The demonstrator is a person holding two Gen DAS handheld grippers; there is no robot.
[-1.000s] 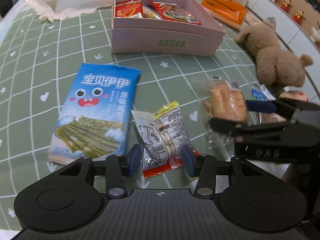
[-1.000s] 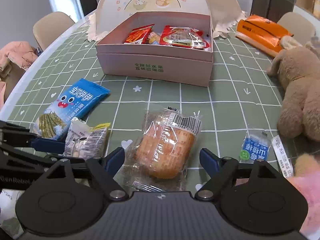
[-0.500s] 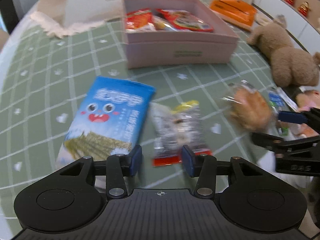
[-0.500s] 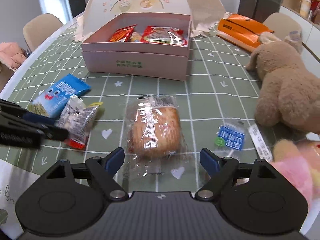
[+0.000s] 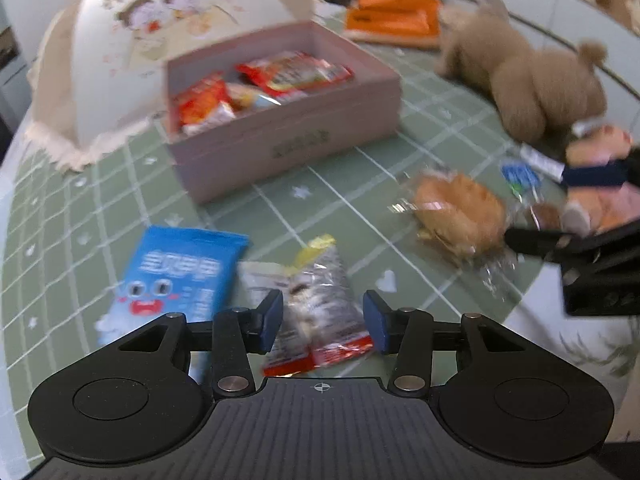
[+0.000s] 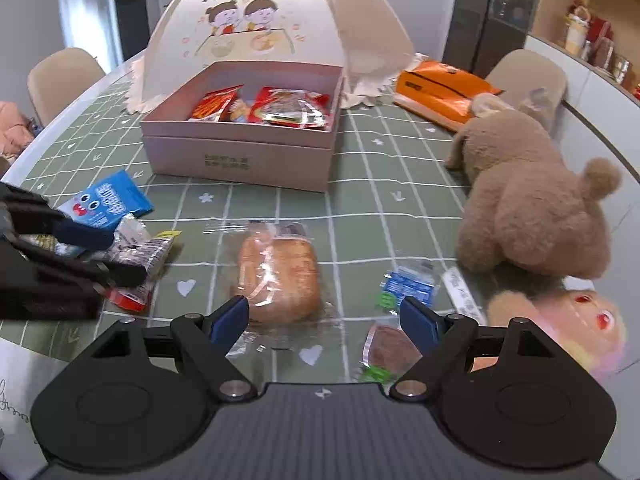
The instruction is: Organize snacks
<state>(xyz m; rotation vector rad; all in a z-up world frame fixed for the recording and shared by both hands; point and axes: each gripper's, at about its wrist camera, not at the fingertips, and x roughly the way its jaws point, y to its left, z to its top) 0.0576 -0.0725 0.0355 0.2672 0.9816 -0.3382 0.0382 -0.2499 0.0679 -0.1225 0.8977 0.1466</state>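
A silver-and-red snack packet (image 5: pixel 316 308) lies flat on the green checked tablecloth, between and under the fingers of my left gripper (image 5: pixel 324 320). The jaws are opening and the pads stand clear of the packet. Just left of it lies a blue seaweed packet (image 5: pixel 180 276). My right gripper (image 6: pixel 325 318) stands open; a wrapped bread (image 6: pixel 280 272) lies just ahead of its left finger. An open pink box (image 6: pixel 240 152) holding several red snack packets stands further back. In the right wrist view the left gripper (image 6: pixel 112 254) hovers over the silver packet (image 6: pixel 148 252).
A brown plush bear (image 6: pixel 528 208) and a pink plush (image 6: pixel 572 332) crowd the right side. A small blue packet (image 6: pixel 408 284) and a round brown snack (image 6: pixel 388 348) lie near my right finger. A food-cover dome (image 6: pixel 260 28) and an orange bag (image 6: pixel 440 88) stand behind the box.
My left gripper has rolled and shifted over the silver packet, and its jaws stand wider. My right gripper has drawn back, so the bread now lies ahead of its fingers rather than between them.
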